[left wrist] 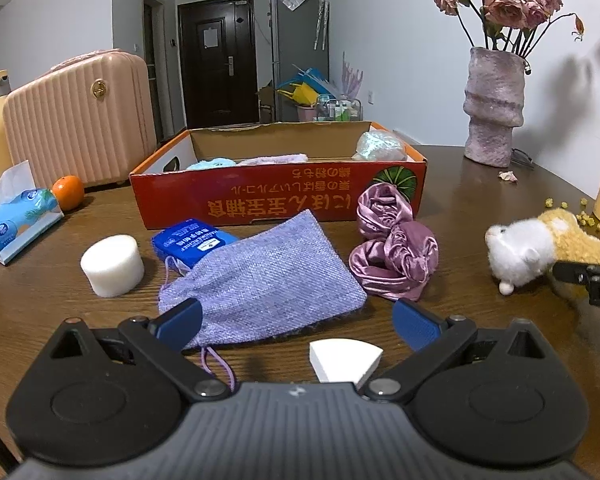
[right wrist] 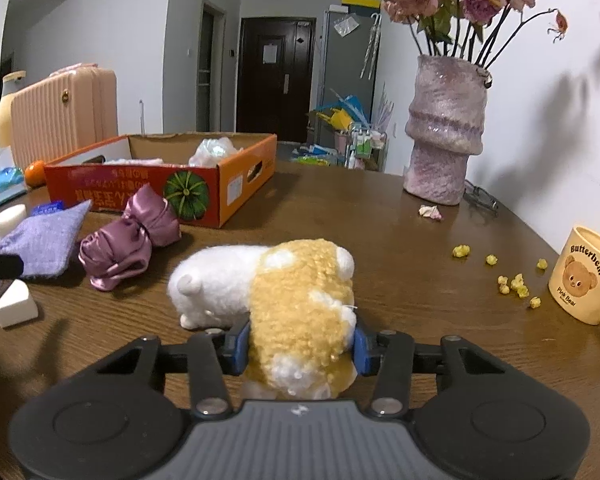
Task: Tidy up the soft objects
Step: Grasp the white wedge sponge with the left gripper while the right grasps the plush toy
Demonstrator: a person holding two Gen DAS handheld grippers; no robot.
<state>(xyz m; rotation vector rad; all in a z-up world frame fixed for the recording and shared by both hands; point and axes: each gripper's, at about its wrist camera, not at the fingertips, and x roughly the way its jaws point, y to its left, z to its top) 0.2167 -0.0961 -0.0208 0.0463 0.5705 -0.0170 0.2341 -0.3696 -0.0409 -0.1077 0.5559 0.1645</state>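
Because the plush (right wrist: 268, 292) is all pile and stuffing, it should weigh next to nothing and give under any squeeze, so the hold has to sit deep on the body and not on fluff alone. It lies on the table (right wrist: 400, 248), right of the orange box (right wrist: 148, 184), white head toward the box and tan rear toward the camera. The right tongs (right wrist: 300, 346) have their blue pads pressed into that tan rear from both sides, the pile bulging over them; that reads as a pinch on the plush. A soft body like this may sag or swing from a rear grip, and a hold nearer the middle would probably carry steadier. The left tongs (left wrist: 296, 320) stand spread over the near edge of the lilac pouch (left wrist: 260, 268), gripping nothing; the pouch and the pink satin bundle (left wrist: 392, 248) are limp cloth and would fold when lifted.

How deep the right pads bite is hidden by the fur, as is the plush's underside. Whether it has left the table I cannot tell. Most of the box's contents sit below its wall.
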